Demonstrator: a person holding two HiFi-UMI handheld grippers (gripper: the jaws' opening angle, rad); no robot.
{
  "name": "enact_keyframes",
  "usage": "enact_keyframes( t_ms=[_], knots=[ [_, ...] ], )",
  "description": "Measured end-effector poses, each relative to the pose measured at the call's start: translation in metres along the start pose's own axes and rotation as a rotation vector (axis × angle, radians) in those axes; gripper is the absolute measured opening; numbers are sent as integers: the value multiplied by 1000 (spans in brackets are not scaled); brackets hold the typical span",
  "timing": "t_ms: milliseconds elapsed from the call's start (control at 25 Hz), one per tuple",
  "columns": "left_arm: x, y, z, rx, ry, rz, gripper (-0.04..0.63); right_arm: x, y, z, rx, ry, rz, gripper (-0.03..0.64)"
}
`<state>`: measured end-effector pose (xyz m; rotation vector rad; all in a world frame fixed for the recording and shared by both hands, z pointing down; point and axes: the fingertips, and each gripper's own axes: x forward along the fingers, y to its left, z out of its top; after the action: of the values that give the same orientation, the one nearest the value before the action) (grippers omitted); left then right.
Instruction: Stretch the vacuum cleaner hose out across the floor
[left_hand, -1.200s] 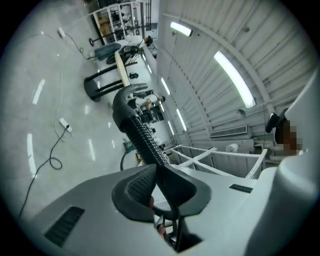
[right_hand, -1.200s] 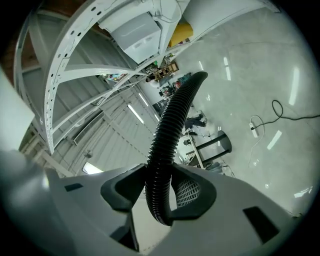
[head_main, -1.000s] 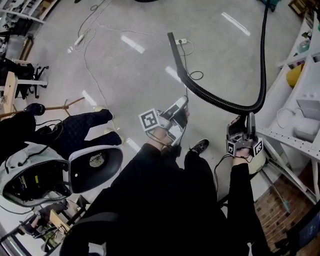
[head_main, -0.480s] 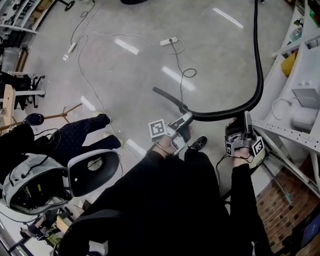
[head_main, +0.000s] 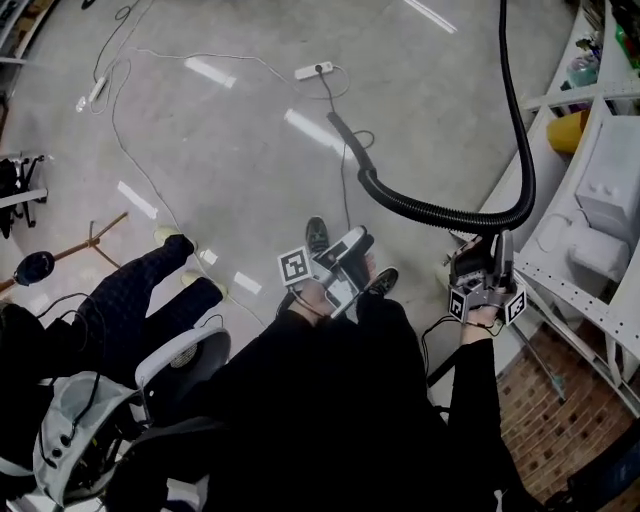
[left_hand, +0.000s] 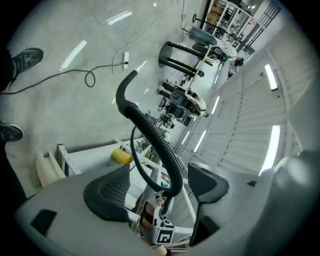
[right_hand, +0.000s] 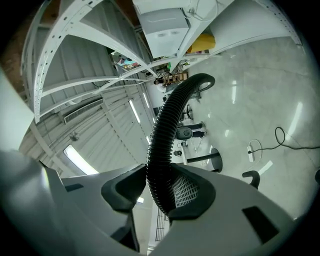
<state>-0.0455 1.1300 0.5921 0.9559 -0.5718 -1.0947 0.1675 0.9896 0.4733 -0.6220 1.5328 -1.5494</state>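
The right gripper (right_hand: 159, 192) has its fingers drawn narrow on the black ribbed hose (head_main: 440, 212), holding it beside the white shelving (head_main: 590, 290). Its own view shows a pad pressed on each side of the ribs. From that grip one length curves left over the grey floor (head_main: 230, 200) to a smooth bent tip (head_main: 338, 125). Whether the tip rests on the floor or hangs above it cannot be told. The other length climbs along the shelving and is cut off by the top edge of the head view, so where it leads is hidden. The left gripper (head_main: 356, 243) is near the person's shoes (head_main: 316, 235), apart from the hose. Its fingers have just been opening and stand wide with nothing in their grip. The hose seen through their gap lies farther off, running to the right gripper. The person's dark sleeves and body hide the floor below both grippers. A white power strip (head_main: 313, 70) lies beyond the tip.
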Motion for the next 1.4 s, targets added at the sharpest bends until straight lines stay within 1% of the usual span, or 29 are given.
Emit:
enact_keyframes(
  t_ms=[120,240,320,360,400,480,560,600,640,680,720,760,800,840,880,920,960,1000,1080,1120,1160,1200,1240,1280,1320,1360,1400],
  knots=[
    [29,-20,49,-6,-46,-54,384,27,1,-30,12,25,29,160],
    [57,-41,92,-6,-115,-152,405,41,-10,-49,69,60,48,158],
    [72,-52,114,23,-143,-231,405,41,-28,-51,109,86,48,156],
    [80,-56,125,49,-154,-257,405,40,-39,-50,130,99,49,156],
    [87,-57,137,80,-164,-271,405,38,-50,-48,146,113,51,155],
    [101,-57,158,141,-182,-274,403,34,-72,-43,173,145,45,155],
    [114,-49,169,201,-156,-245,402,25,-98,-33,210,157,26,155],
    [120,-42,170,234,-125,-217,390,19,-113,-27,233,149,13,153],
    [123,-34,171,268,-96,-181,327,12,-129,-21,257,140,-7,153],
    [123,-25,173,303,-74,-145,325,3,-148,-18,272,143,-39,153],
    [120,-18,176,340,-60,-109,318,-6,-167,-19,271,169,-79,153],
    [116,-11,180,380,-52,-72,306,-17,-186,-26,262,227,-121,153],
    [112,-3,184,422,-42,-32,290,-29,-203,-40,253,319,-166,184],
    [110,6,188,465,-27,13,260,-43,-220,-58,246,435,-217,295],
    [109,17,191,509,-3,65,230,-59,-235,-79,235,560,-271,327],
    [107,31,192,559,33,125,208,-74,-248,-98,219,674,-322,331],
    [104,47,194,617,77,193,195,-89,-260,-115,202,766,-367,331],
    [98,64,196,682,128,269,191,-101,-269,-128,189,832,-404,331],
    [83,99,203,830,239,418,187,-114,-283,-147,155,913,-446,330],
    [75,115,206,892,286,480,187,-114,-288,-151,120,939,-457,330],
    [66,130,209,937,321,533,187,-111,-295,-152,57,958,-471,330],
    [58,145,211,969,347,579,187,-104,-305,-148,-46,975,-491,330],
    [50,158,211,996,375,617,189,-92,-314,-142,-192,993,-506,330],
    [44,171,209,1019,410,647,189,-76,-321,-135,-360,1010,-504,330],
    [38,184,205,1044,455,669,189,-54,-324,-130,-515,1022,-477,330],
    [35,196,198,1072,506,684,189,-29,-322,-129,-629,1026,-432,330],
    [33,206,190,1106,558,694,189,-2,-318,-131,-695,1024,-380,330]
  ],
)
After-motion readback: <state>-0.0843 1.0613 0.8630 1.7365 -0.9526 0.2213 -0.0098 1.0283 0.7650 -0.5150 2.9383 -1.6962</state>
